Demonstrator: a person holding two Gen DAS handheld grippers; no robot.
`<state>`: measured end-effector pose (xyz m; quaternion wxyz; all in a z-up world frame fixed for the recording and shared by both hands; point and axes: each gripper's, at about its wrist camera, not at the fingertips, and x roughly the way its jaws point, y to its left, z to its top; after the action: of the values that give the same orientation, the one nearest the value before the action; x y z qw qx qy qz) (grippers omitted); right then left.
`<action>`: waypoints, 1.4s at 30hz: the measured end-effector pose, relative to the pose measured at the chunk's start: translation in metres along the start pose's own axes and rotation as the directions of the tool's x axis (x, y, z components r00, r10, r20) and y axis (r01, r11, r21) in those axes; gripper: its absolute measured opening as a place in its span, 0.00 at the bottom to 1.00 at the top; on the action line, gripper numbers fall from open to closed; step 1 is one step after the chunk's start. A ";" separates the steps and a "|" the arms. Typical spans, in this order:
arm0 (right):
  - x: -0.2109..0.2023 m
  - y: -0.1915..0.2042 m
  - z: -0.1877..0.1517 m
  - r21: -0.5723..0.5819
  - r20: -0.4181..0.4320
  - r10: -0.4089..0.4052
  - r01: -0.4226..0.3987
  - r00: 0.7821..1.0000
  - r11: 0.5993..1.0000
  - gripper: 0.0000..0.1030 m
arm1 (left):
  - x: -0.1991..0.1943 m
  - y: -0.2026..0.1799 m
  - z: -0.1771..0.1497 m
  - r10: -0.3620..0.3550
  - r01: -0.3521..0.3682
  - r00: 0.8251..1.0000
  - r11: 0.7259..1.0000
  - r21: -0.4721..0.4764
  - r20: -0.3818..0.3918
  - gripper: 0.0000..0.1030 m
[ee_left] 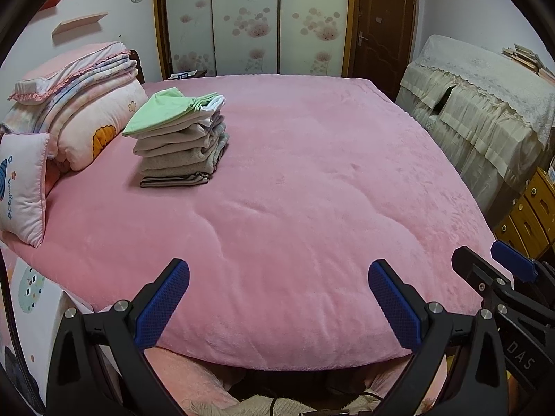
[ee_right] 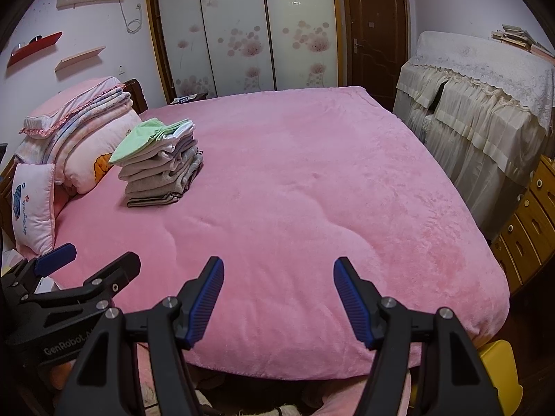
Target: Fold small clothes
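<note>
The left gripper (ee_left: 279,306) is hovering over the near edge of the pink blanket (ee_left: 295,190), its blue fingers (ee_left: 163,306) spread wide, holding and touching nothing. The right gripper (ee_right: 275,303) is hanging just beside it on the right, jaws likewise released and empty. The stack of folded clothes (ee_left: 180,138) is sitting at the far left, beside the pillows (ee_left: 86,118), a green piece (ee_right: 145,138) lying on top. A broad open stretch of blanket is lying between the grippers and the stack.
</note>
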<state>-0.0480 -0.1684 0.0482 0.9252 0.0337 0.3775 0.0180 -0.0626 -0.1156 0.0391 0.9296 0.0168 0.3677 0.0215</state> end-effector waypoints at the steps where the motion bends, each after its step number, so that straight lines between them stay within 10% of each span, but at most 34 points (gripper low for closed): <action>1: 0.000 -0.001 0.000 -0.001 -0.001 0.001 -0.001 1.000 1.000 0.64 | 0.000 0.000 0.000 -0.001 0.001 1.000 1.000 0.000 0.000 1.00; 42: 0.002 -0.001 -0.001 0.002 -0.003 0.003 -0.003 1.000 1.000 0.64 | 0.002 0.006 -0.003 -0.008 0.008 1.000 1.000 0.005 -0.013 1.00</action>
<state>-0.0466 -0.1690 0.0460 0.9247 0.0350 0.3786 0.0190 -0.0635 -0.1094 0.0354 0.9271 0.0176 0.3740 0.0168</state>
